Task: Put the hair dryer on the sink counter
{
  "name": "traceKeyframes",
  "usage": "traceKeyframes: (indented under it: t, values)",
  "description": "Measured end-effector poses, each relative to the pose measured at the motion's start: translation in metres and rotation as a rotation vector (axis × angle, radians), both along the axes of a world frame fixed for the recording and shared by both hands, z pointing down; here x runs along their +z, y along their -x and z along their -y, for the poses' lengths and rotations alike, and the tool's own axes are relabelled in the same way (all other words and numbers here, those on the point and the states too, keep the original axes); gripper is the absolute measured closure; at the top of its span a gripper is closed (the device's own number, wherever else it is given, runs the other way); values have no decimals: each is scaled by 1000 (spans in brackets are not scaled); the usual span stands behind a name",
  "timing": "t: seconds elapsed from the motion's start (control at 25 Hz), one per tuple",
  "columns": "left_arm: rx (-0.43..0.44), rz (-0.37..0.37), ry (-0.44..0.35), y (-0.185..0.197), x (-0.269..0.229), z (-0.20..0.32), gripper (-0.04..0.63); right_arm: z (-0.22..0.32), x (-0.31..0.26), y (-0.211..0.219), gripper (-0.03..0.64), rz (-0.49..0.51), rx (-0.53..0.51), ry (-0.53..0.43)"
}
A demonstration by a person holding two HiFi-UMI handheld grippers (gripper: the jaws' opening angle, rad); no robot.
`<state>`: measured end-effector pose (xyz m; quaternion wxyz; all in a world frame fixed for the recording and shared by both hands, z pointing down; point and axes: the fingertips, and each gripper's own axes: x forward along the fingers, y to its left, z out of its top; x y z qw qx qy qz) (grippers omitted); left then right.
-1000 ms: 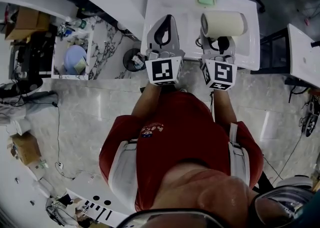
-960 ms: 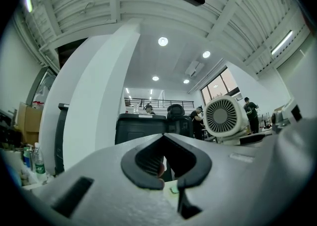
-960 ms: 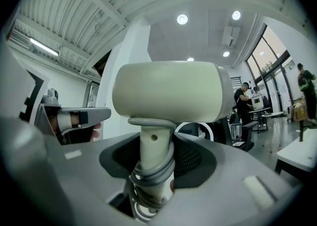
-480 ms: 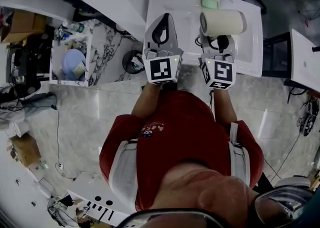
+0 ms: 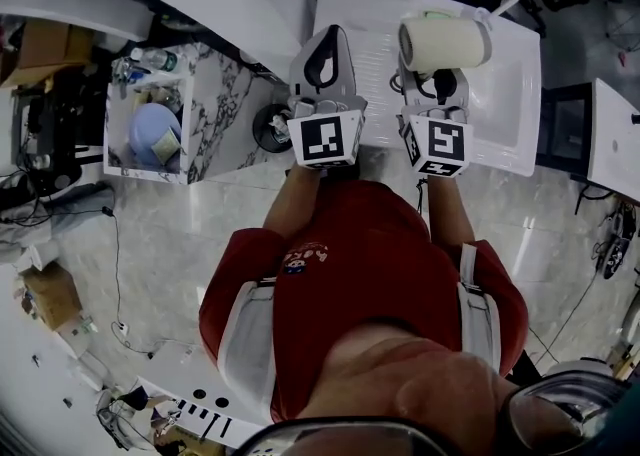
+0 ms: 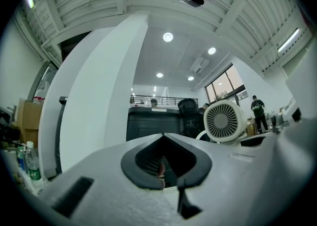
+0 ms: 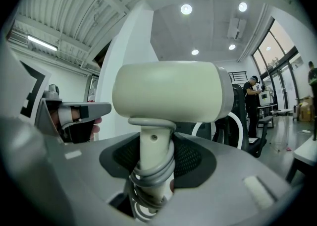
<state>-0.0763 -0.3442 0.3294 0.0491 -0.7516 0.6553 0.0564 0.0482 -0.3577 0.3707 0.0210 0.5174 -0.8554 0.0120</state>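
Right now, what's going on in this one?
A person holds a gripper in each hand. The right gripper is clamped on the handle of a cream hair dryer, with its cord wound round the handle, above the white sink counter. The left gripper is shut and empty beside it. The dryer is not yet set down.

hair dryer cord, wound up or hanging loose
Wound up: the cord loops tightly around the handle of the hair dryer.

- Dryer (image 5: pixel 445 42) in right gripper (image 5: pixel 433 79), above counter's (image 5: pixel 505 104) far edge.
- Left gripper (image 5: pixel 328 42) left of it, over counter's left edge.
- Bin (image 5: pixel 272 127) on floor, left of counter.
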Motion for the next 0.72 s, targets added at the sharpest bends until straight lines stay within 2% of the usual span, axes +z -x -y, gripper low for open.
traceKeyframes:
  t: [0.32, 0.48, 0.72]
  values:
    - [-6, -24, -10, 33, -2, 24, 594, 29, 11, 40, 431, -19, -19, 22]
    - [-14, 9, 25, 46, 11, 32, 594, 42, 16, 50, 431, -25, -22, 31]
    - [-22, -34, -20, 59, -1, 42, 594, 57, 25, 62, 431, -42, -19, 55]
